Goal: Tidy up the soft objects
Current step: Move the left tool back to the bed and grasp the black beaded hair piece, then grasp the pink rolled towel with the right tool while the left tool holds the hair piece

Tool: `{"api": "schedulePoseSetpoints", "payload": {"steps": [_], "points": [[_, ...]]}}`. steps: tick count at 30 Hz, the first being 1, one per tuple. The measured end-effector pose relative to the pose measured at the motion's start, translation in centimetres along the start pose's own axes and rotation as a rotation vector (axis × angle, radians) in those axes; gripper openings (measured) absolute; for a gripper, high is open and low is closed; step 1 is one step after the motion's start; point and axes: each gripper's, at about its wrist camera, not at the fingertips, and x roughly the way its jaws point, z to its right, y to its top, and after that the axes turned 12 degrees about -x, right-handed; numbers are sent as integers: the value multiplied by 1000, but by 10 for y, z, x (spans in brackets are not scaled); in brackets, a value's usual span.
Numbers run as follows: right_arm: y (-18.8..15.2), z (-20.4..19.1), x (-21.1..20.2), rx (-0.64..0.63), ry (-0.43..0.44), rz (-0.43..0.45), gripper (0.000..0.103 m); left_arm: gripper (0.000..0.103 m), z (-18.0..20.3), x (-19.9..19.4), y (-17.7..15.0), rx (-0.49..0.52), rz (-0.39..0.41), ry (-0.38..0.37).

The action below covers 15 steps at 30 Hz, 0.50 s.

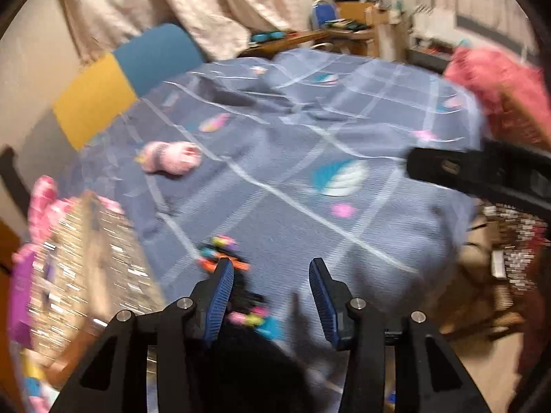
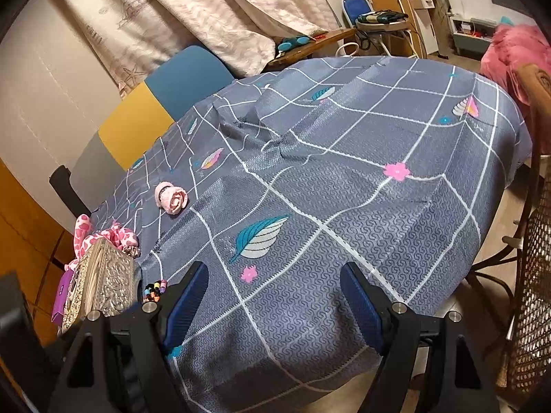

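Partly hidden, a blurred beaded item (image 1: 237,275) lies between the open left hand-held gripper (image 1: 272,268); right (image 2: 275,289) open

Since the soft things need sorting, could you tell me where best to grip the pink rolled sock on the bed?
Probably grip the pink rolled sock across its middle, coming from above: it lies alone on the bedspread, rounded and squashy, with open cloth around it.

Motion blur smears the whole left wrist view: the multicoloured beaded item (image 1: 224,261) beside the left gripper (image 1: 272,272) cannot be identified. In the right wrist view, the silver embossed box (image 2: 103,282) at the tablecloth's (image 2: 344,189) left edge hides most of a pink patterned cloth (image 2: 103,235).
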Motion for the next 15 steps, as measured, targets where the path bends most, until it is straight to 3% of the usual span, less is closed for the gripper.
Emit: {"api": "schedulePoseSetpoints", "payload": {"steps": [3, 6, 8, 11, 15], "points": [[-1, 0, 2, 9, 12, -7, 80, 46, -3, 9, 9, -3, -22, 67], [0, -4, 1, -3, 15, -4, 80, 46, -1, 36, 12, 20, -136, 142], [0, -5, 1, -9, 18, -3, 80, 46, 1, 46, 10, 33, -165, 176], [1, -5, 0, -7, 17, -5, 80, 45, -2, 53, 10, -7, -171, 173], [0, -2, 2, 0, 9, -10, 80, 30, -11, 57, 12, -63, -164, 102]]}}
